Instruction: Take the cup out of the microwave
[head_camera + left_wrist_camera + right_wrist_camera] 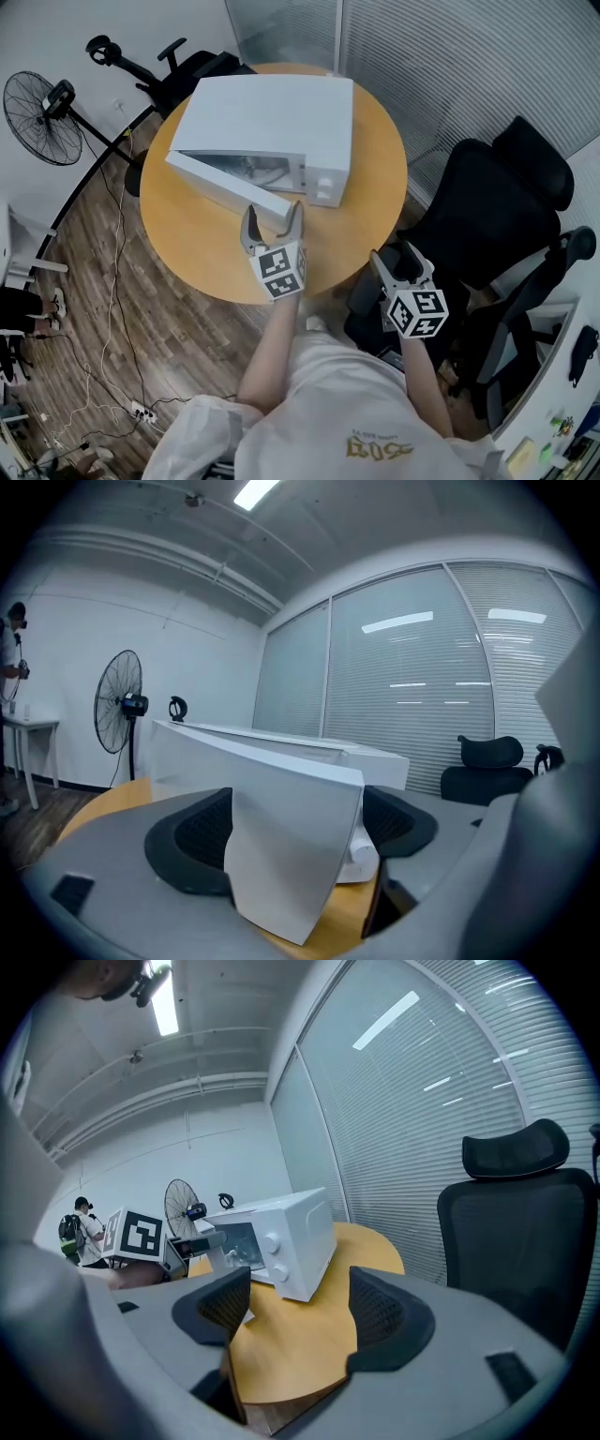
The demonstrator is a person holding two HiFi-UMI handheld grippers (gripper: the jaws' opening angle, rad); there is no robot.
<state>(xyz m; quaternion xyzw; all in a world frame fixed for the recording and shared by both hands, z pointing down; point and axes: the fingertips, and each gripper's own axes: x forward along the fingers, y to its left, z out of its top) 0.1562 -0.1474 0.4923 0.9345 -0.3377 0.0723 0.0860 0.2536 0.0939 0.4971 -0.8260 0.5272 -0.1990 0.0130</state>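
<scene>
Bright, even light from a ceiling strip lamp [255, 491]; both gripper views bulge, dark-cornered, with blurred foregrounds.

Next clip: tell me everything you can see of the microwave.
The microwave is a white, boxy unit sitting upright on the round wooden table. Two round knobs stack on its front panel. Its door stands open toward the person. The door's free edge sits between the open jaws of the left tongs, pads not pressing it. What is inside cannot be made out.
</scene>
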